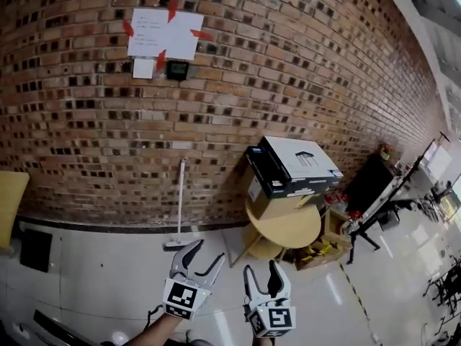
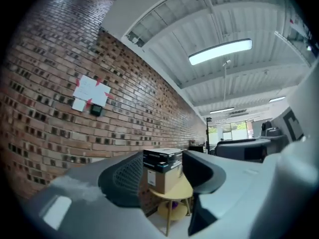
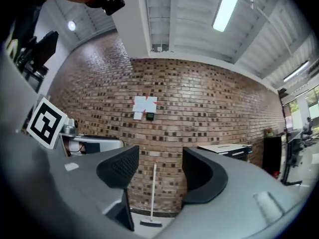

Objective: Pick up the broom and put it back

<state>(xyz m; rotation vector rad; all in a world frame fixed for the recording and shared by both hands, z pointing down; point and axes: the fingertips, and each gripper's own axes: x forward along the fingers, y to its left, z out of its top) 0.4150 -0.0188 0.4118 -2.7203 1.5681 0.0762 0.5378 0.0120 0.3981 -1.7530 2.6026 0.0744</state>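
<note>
1. Head view: the broom [image 1: 180, 202] stands upright against the brick wall [image 1: 302, 71], its head on the floor [image 1: 108, 280]. A paper [image 1: 164, 33] is taped high on the wall above it. To the broom's right, apart from it, a round table [image 1: 287, 228] carries stacked boxes [image 1: 294, 166], with clutter under it. The left gripper [image 1: 207, 251] and right gripper [image 1: 261, 269] are held low in front, well short of the broom, both with jaws apart and empty.
2. Left gripper view: the left gripper [image 2: 162, 176] has a gap between its jaws with nothing in it. Through the gap the table [image 2: 175, 190] and boxes [image 2: 162, 167] show far off by the wall [image 2: 45, 128].
3. Right gripper view: the right gripper [image 3: 159, 171] has its jaws parted and bare. The broom [image 3: 152, 195] shows between them, distant, below the paper [image 3: 145, 103]. The boxes [image 3: 224, 148] sit off to the right.
</note>
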